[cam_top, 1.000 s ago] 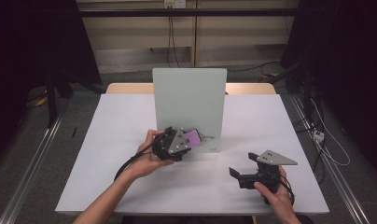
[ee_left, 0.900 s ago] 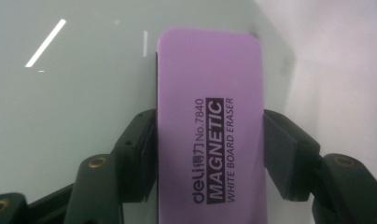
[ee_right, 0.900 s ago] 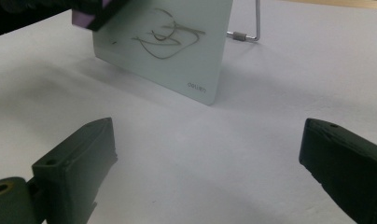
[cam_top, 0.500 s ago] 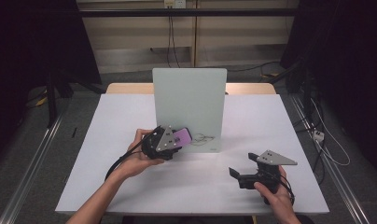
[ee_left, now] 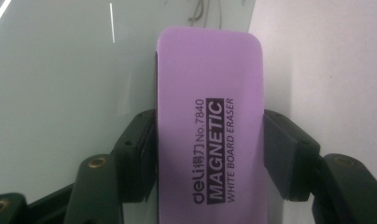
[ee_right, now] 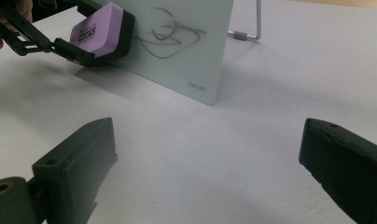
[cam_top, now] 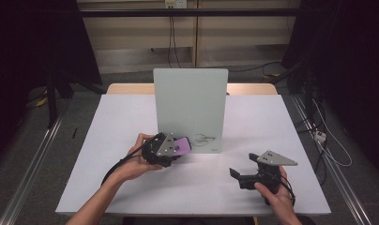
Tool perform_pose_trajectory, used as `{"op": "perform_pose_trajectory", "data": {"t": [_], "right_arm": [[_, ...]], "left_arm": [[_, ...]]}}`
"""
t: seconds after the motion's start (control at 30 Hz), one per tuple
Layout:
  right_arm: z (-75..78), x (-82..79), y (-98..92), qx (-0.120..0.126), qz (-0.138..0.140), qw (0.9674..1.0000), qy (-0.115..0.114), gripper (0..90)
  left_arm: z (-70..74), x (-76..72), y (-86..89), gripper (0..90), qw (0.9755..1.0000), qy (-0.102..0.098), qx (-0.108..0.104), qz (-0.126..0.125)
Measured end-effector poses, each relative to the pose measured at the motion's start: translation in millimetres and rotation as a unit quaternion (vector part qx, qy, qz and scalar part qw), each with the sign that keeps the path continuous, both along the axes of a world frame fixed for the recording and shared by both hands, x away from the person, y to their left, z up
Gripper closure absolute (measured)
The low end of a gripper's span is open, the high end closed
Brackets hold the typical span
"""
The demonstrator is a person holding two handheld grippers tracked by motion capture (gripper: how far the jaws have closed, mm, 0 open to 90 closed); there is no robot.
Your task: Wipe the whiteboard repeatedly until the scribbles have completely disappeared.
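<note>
While the right tongs (cam_top: 241, 169) sit idle near the front edge of the tabletop (cam_top: 108, 140), jaws spread wide with nothing between them, that hand (cam_top: 276, 199) rests low and level, tongs pointed left toward the board, clear of the work. Left tongs (cam_top: 176, 151) are clamped on the long sides of the purple eraser (ee_left: 210, 121), label side facing the gripper camera so the dark felt side meets the whiteboard (cam_top: 190, 103). Eraser sits low on the board face, just left of the black scribble (ee_right: 170, 30), likely lined up to wipe across it. Left hand (cam_top: 136, 161) wraps the gripper body from behind, forearm angled in from bottom left. Board stands upright mid-tabletop on a wire stand (ee_right: 252, 23).
</note>
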State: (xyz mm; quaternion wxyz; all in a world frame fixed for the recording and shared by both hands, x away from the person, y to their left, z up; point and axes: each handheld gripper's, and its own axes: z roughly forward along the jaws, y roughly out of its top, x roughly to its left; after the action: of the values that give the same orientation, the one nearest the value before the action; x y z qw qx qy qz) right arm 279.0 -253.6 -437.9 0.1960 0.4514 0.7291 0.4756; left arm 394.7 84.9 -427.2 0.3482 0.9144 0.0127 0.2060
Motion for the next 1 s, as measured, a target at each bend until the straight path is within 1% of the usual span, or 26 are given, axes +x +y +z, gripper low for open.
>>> {"op": "perform_pose_trajectory", "data": {"t": [0.07, 0.1, 0.27, 0.4, 0.43, 0.53, 0.57, 0.6, 0.67, 0.73, 0.77, 0.8, 0.87, 0.93, 1.0], "right_arm": [[0.0, 0.2, 0.0, 0.001, 0.001, 1.0000, -0.001, 3.8], [0.1, 0.0, 0.4, 0.000, 0.001, 1.0000, 0.001, 3.8], [0.0, 0.5, 1.1, 0.001, 0.002, 1.0000, 0.001, 3.8], [0.2, 0.1, 0.3, 0.001, 0.002, 1.0000, -0.001, 3.8], [0.3, -0.2, 0.3, 0.002, 0.002, 1.0000, -0.001, 3.8], [0.5, -0.6, -0.4, 0.004, 0.002, 1.0000, 0.000, 3.8], [0.5, -0.6, -0.5, 0.004, 0.002, 1.0000, -0.001, 3.8], [0.5, -0.8, -0.6, 0.005, 0.002, 1.0000, -0.001, 3.8], [0.6, -1.0, -0.8, 0.005, 0.004, 1.0000, -0.001, 3.8], [0.5, -1.0, -0.7, 0.005, 0.004, 1.0000, -0.002, 3.8], [0.5, -0.9, -0.6, 0.005, 0.004, 1.0000, -0.001, 3.8], [0.5, -0.9, -0.5, 0.005, 0.004, 1.0000, -0.001, 3.8], [0.5, -0.9, -0.1, 0.004, 0.004, 1.0000, -0.001, 3.8], [0.5, -1.0, 0.2, 0.003, 0.005, 1.0000, -0.001, 3.8], [0.4, -0.9, 0.3, 0.003, 0.004, 1.0000, 0.000, 3.8]], "left_arm": [[-0.3, 2.3, -3.0, 40.6, 0.9999, 0.011, -0.006, -0.007], [0.5, 3.1, -5.0, 40.5, 0.9998, 0.013, -0.001, -0.012], [0.1, 4.5, -24.4, 40.6, 0.9991, 0.019, 0.002, -0.037], [-1.2, 2.9, -46.3, 40.6, 0.9983, 0.013, 0.011, -0.055], [-0.5, 2.7, -51.3, 40.6, 0.9980, 0.009, 0.017, -0.060], [5.2, 3.6, -61.4, 40.5, 0.9980, 0.003, 0.013, -0.061], [9.3, 4.8, -62.4, 40.5, 0.9982, 0.000, 0.009, -0.060], [14.4, 5.8, -62.1, 40.5, 0.9986, -0.005, -0.002, -0.053], [27.7, 10.6, -58.5, 40.5, 0.9987, -0.014, -0.024, -0.044], [40.7, 15.0, -53.2, 40.6, 0.9985, -0.022, -0.039, -0.031], [45.0, 16.3, -51.3, 40.5, 0.9983, -0.026, -0.043, -0.028], [47.6, 16.9, -49.6, 40.6, 0.9984, -0.030, -0.040, -0.027], [46.5, 16.8, -47.2, 40.6, 0.9985, -0.031, -0.037, -0.026], [41.7, 16.0, -46.0, 40.6, 0.9985, -0.027, -0.039, -0.026], [35.9, 12.9, -46.3, 40.5, 0.9988, -0.029, -0.027, -0.029]]}}
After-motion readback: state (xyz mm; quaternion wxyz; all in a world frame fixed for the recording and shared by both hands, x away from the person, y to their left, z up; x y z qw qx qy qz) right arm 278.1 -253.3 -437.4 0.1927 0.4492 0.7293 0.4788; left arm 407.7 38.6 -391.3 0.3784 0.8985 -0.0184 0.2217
